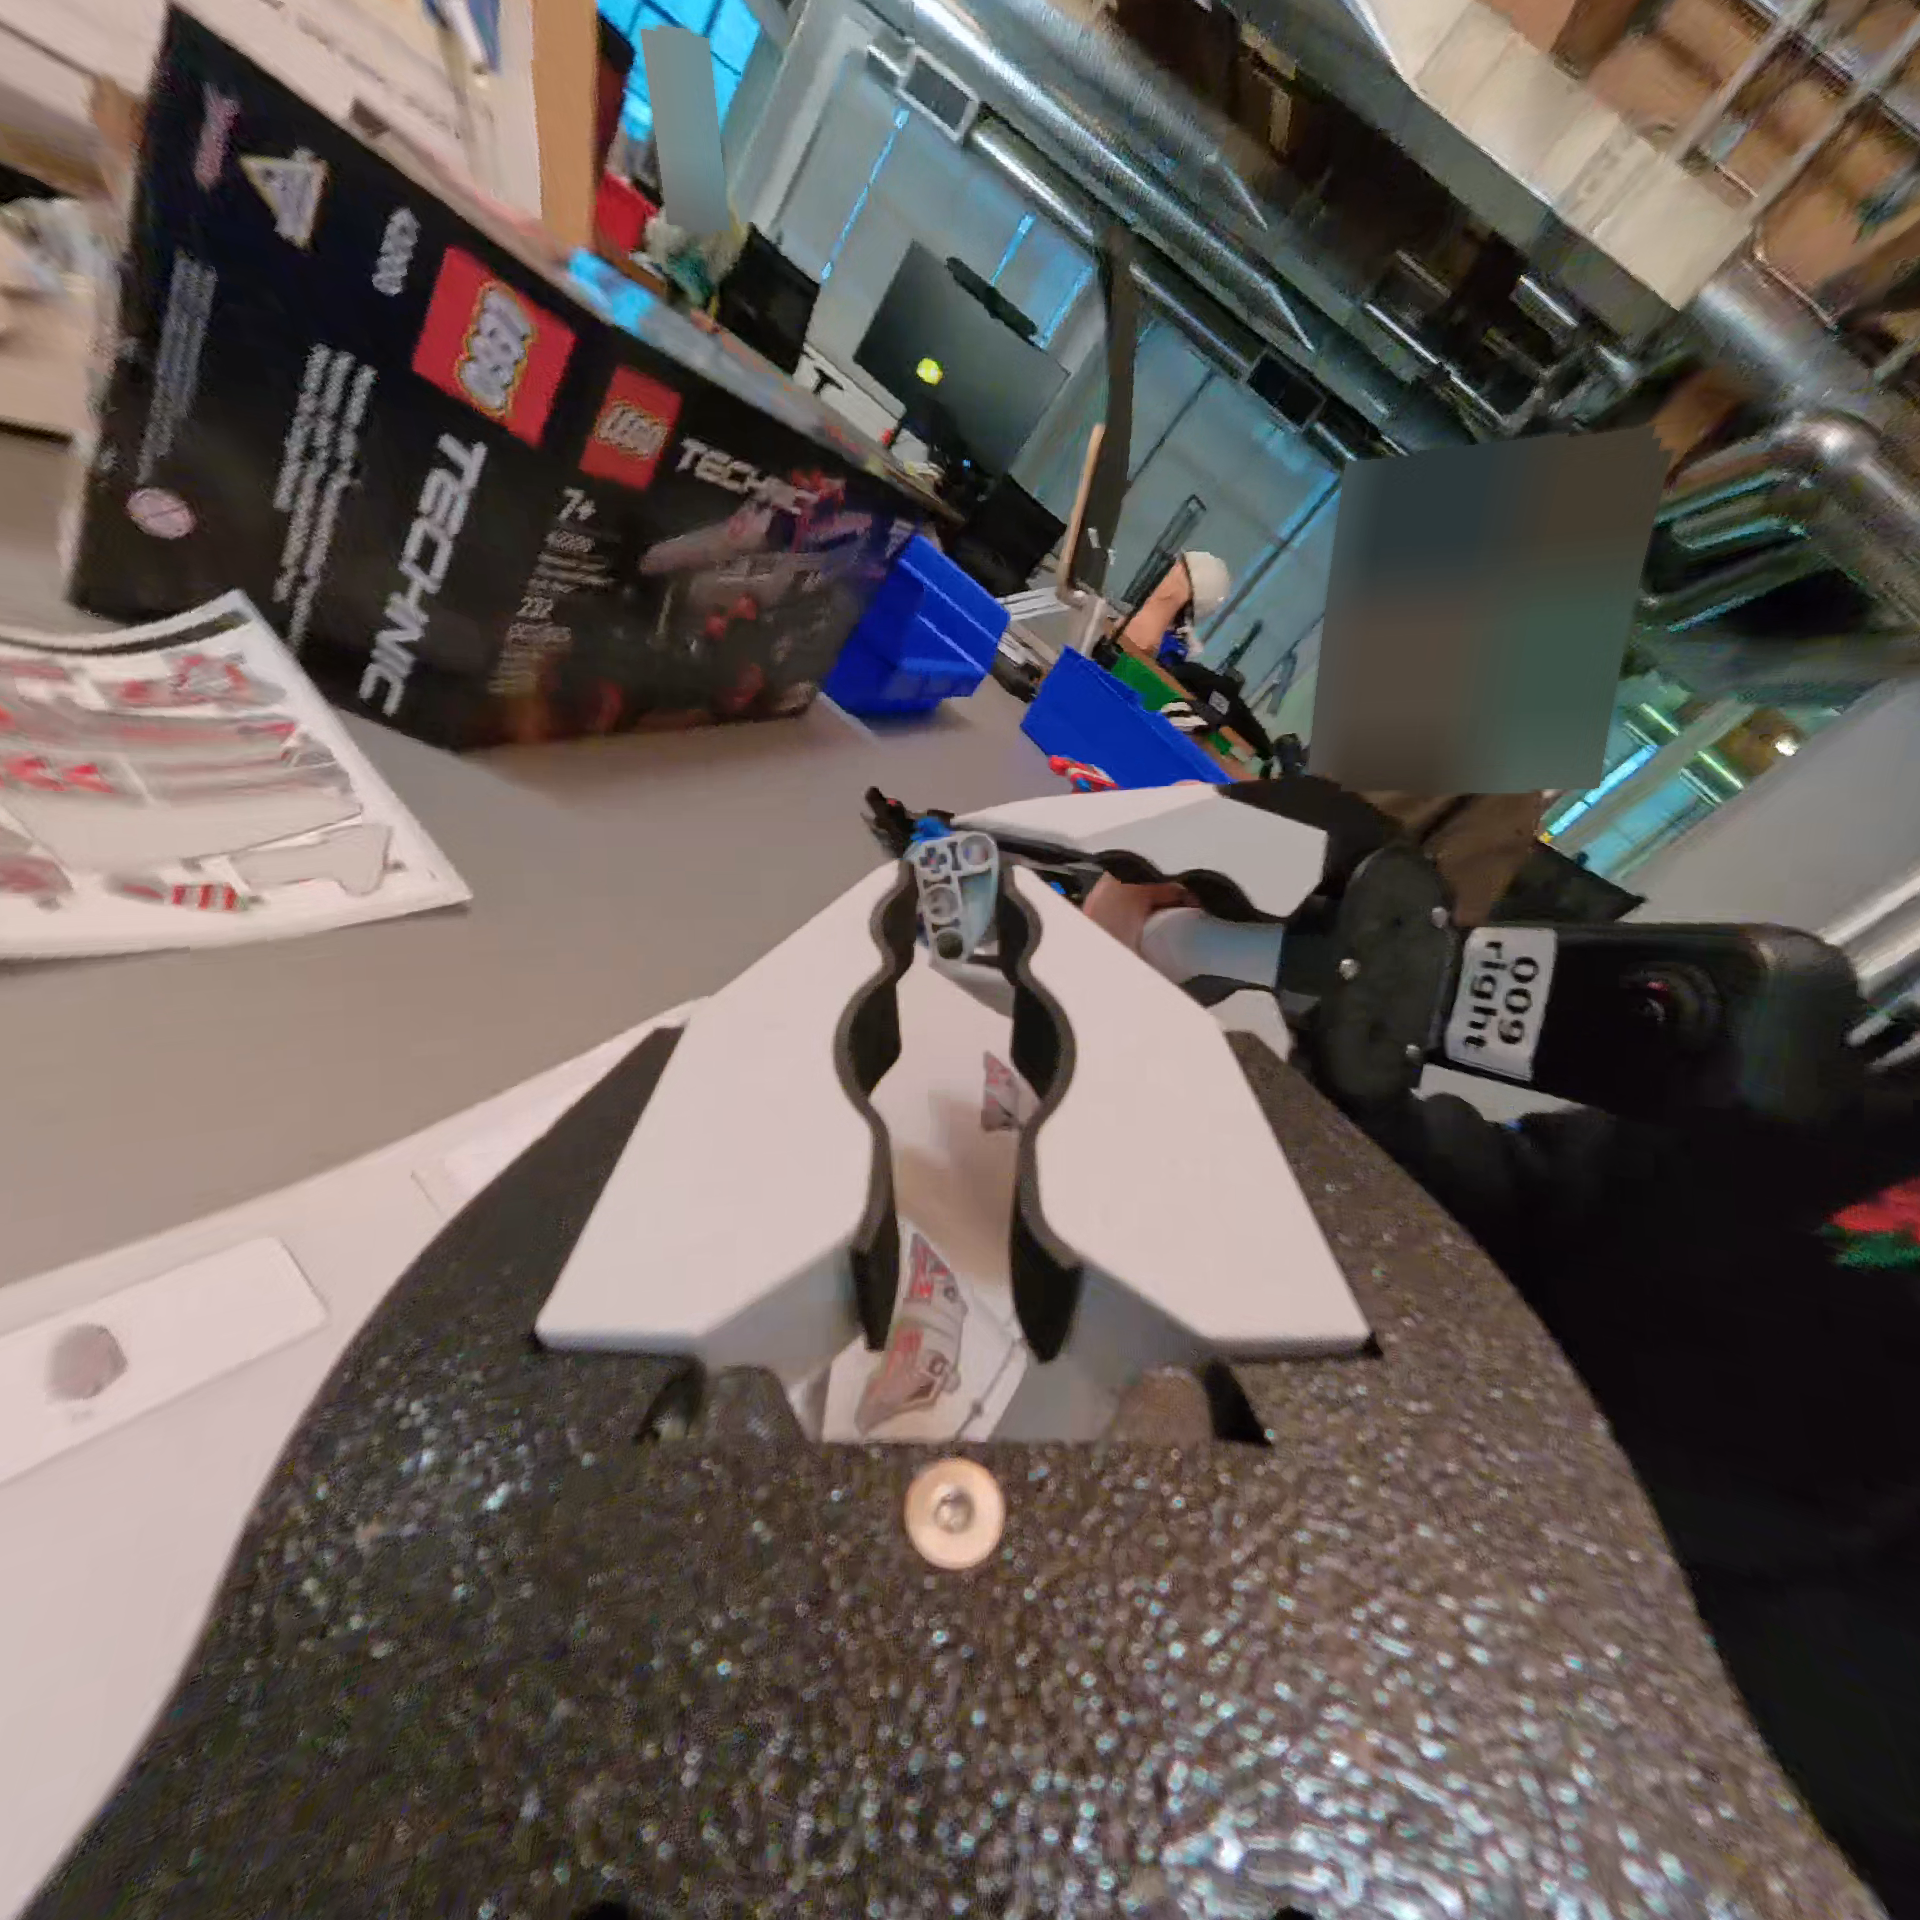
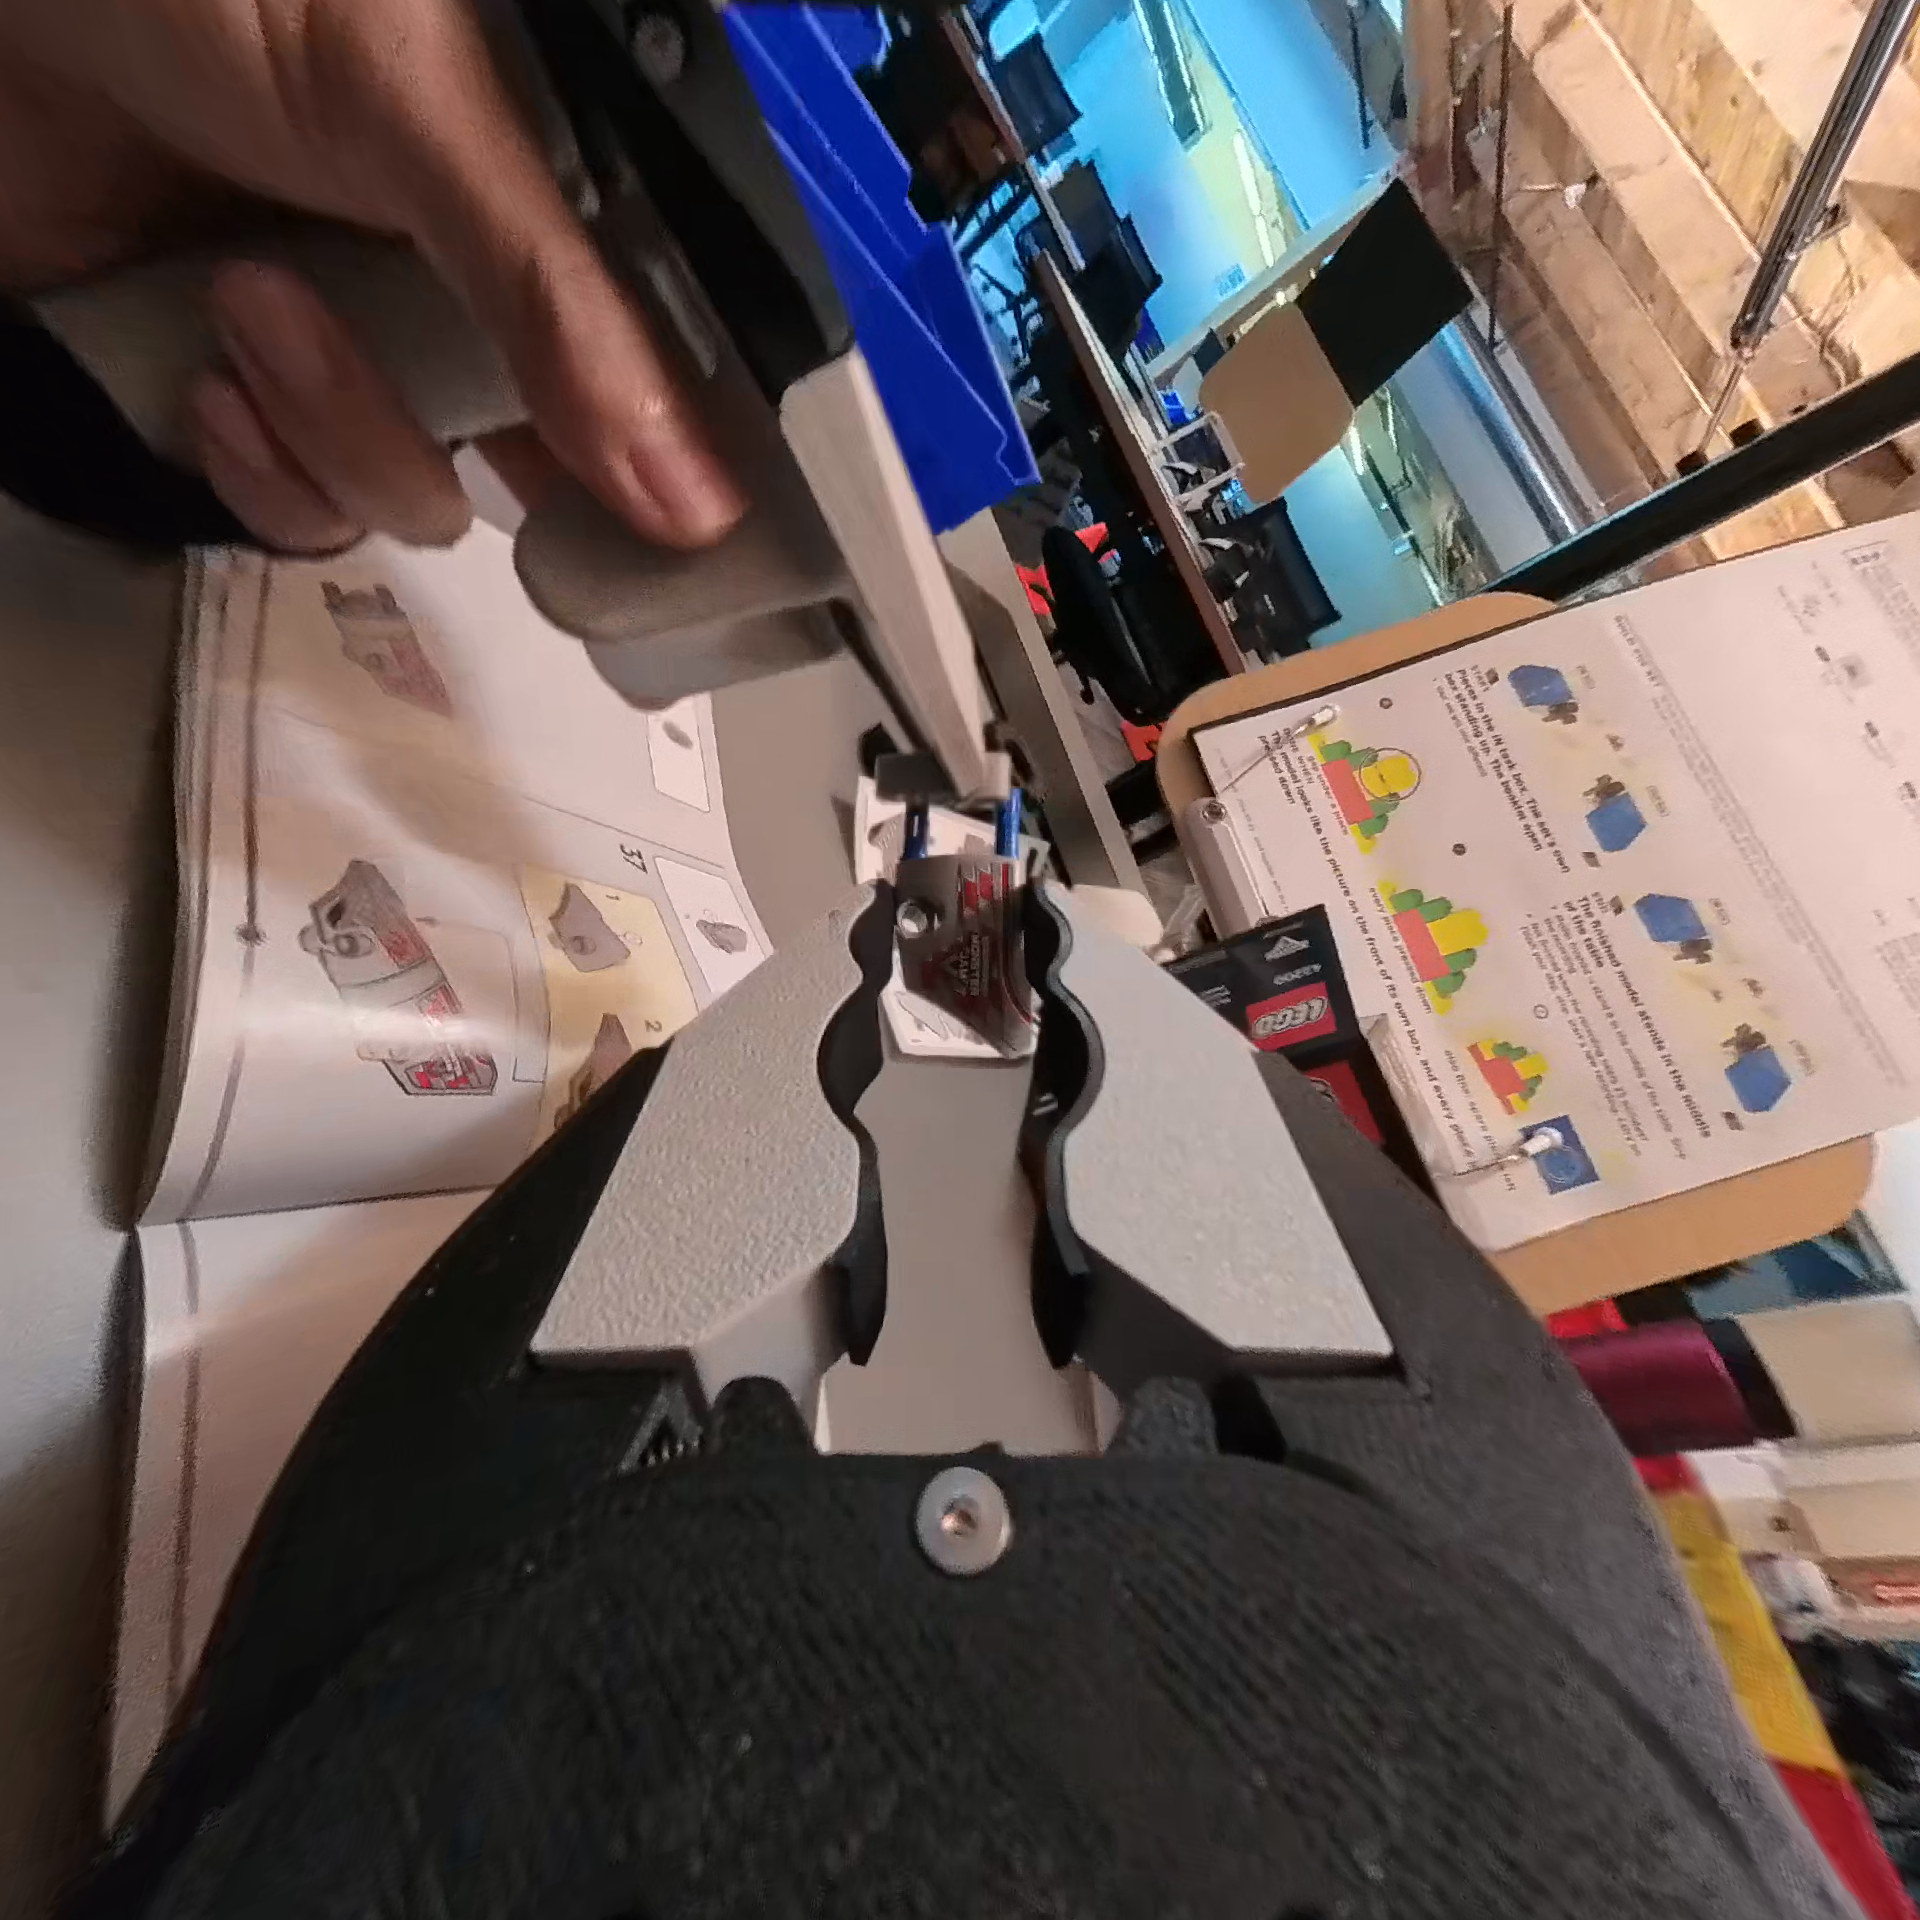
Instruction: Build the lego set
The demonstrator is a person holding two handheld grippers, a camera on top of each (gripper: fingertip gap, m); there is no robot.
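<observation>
Up above the grey tabletop (image 1: 644, 935), the left gripper (image 1: 954, 896) is pinching a small grey beam piece (image 1: 951, 891) with round holes between its fingertips, jaws narrowed around it. Meeting it from the right, the right gripper (image 2: 961, 961) is clamping a dark panel piece (image 2: 961, 956) bearing a red and white sticker, with two blue pins (image 2: 1006, 831) sticking out of its far edge. In the right wrist view, those pins are touching the tip of the left gripper, and a bare hand (image 2: 343, 239) is wrapping around that gripper's handle. An open instruction booklet (image 2: 395, 883) is lying on the tabletop beneath the grippers. A sticker sheet (image 1: 177, 769) is lying toward the left edge, and the black set box (image 1: 416, 468) is standing just behind it. Blue bins (image 1: 920, 634) are sitting farther back beside the box.
</observation>
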